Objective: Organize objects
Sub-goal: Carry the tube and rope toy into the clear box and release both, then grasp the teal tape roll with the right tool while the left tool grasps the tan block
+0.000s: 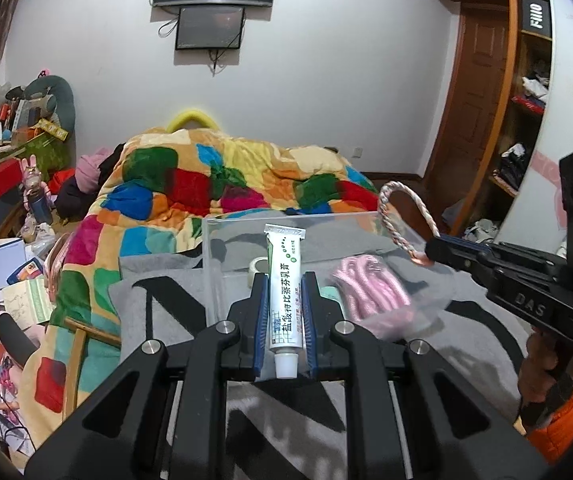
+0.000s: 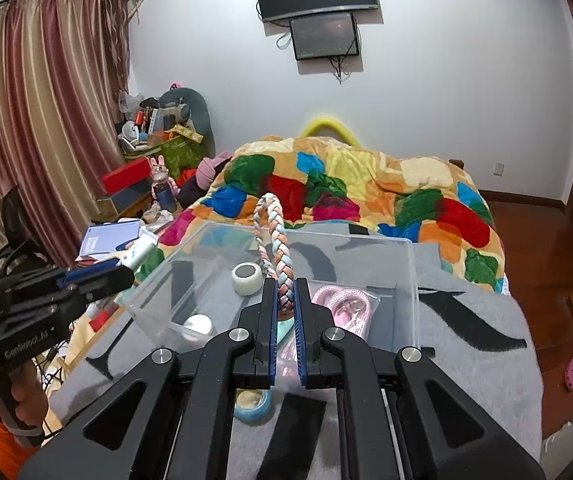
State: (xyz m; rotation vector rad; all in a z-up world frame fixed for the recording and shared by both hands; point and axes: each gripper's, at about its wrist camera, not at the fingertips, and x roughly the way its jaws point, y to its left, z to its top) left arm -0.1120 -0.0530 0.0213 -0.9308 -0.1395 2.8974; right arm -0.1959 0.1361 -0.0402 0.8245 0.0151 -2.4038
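So there's one clear plastic bin [image 2: 404,280] sitting mid-frame on the grey blanket [image 2: 478,380], and it's holding one white tape roll [image 2: 247,278], one small white round thing [image 2: 197,325] near its lower-left corner, and one bag of pink cord [image 2: 346,308] toward its right side. One blue tape roll [image 2: 251,402] is lying outside the bin, low in the right wrist view just under the fingers. The left gripper [image 1: 285,294] is clamping one white ointment tube [image 1: 285,300], cap pointing back at the camera, hanging right over the bin's near wall. The right gripper [image 2: 285,300] is pinching one braided pastel loop [image 2: 276,248], which is sticking up above the bin's middle.
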